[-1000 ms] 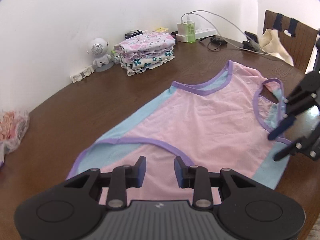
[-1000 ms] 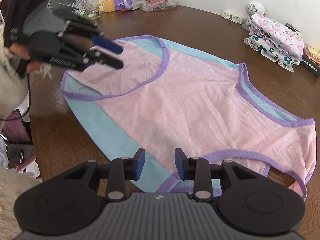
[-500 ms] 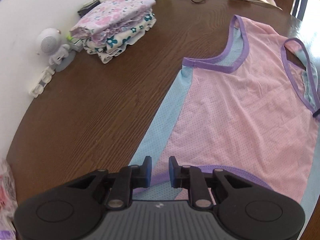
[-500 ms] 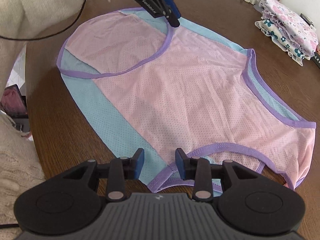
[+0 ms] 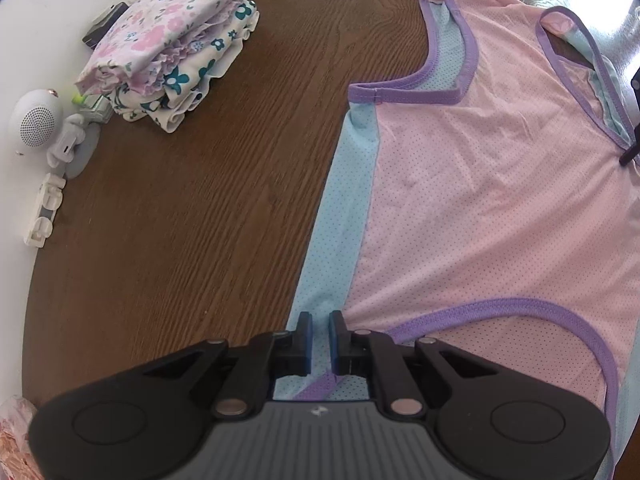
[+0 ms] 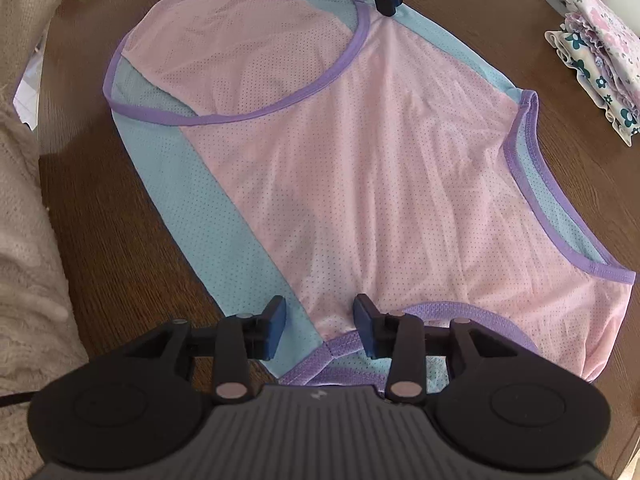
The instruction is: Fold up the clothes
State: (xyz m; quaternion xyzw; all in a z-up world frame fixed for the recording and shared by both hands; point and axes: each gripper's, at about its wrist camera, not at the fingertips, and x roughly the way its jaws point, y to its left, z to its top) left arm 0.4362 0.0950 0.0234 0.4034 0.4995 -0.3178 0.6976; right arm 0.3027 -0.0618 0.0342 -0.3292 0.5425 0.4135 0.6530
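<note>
A: Where's the garment?

B: The pink mesh tank top (image 6: 360,168) lies flat on the brown wooden table (image 5: 180,208), with blue side panels and purple binding. Its long axis runs from the left gripper (image 5: 319,340) at one end to the right gripper (image 6: 320,330) at the other, so the pair bracket the same garment along its length.

A: And the tools?

B: The left one's jaws have just been closing — they stand nearly together on the blue side panel beside an armhole's purple edge, with cloth between the pads, so I read it as pinching the fabric. The right one's jaws have just been opening; they stand apart, straddling the seam where the blue panel meets the pink, just above a purple-bound edge. Nothing is clamped there yet.

A: So what does the next move turn on?

B: My guess — the right jaws need to drop onto that edge and close before both ends can be lifted and carried over. The left looks ready; the right is the one lagging.

A: Anything in the way?

B: A stack of folded floral clothes (image 5: 172,44) sits well apart near the white wall, with a small white speaker (image 5: 36,122) beside it. A cream knitted sleeve (image 6: 24,260) shows at the table's near edge in the right view.
</note>
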